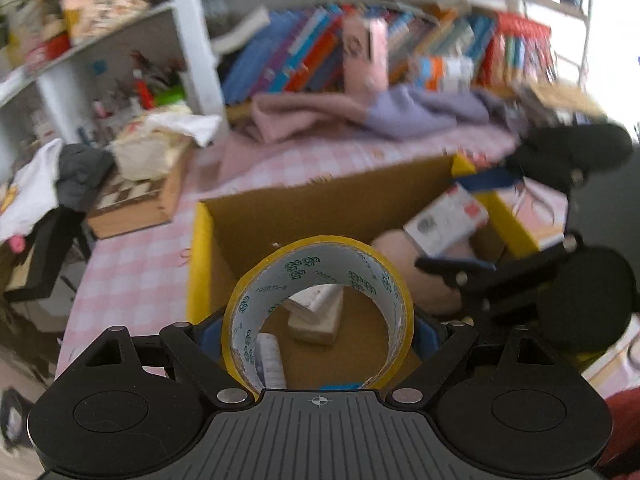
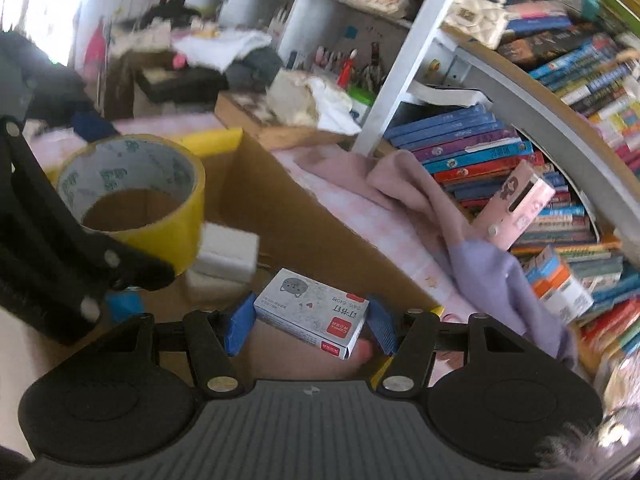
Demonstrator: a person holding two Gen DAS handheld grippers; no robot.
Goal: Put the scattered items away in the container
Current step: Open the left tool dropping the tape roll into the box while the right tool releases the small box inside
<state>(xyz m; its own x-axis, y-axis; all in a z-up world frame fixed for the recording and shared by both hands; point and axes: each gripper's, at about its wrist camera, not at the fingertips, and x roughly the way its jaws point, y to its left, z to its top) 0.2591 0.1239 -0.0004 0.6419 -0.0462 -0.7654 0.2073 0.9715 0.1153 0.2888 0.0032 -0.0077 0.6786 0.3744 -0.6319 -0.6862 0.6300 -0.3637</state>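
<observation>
In the left wrist view my left gripper (image 1: 318,336) is shut on a yellow tape roll (image 1: 320,264), its blue pads pressing both sides. The roll hangs over an open cardboard box (image 1: 320,208) with yellow flaps. On the box floor lie a white block (image 1: 316,316) and a pinkish rounded thing (image 1: 400,252). My right gripper (image 2: 310,322) is shut on a small white staples box (image 2: 312,308) with a red label, held above the same cardboard box (image 2: 320,236). The tape roll (image 2: 160,232) and left gripper (image 2: 108,216) show at the left of the right wrist view.
The box stands on a pink checked cloth (image 1: 132,256). Behind it lie pink and lilac cloths (image 1: 400,112) and a shelf of books (image 2: 480,148). A wooden chess box (image 1: 132,204) piled with clutter sits to the left. A pink case (image 2: 516,208) leans on the books.
</observation>
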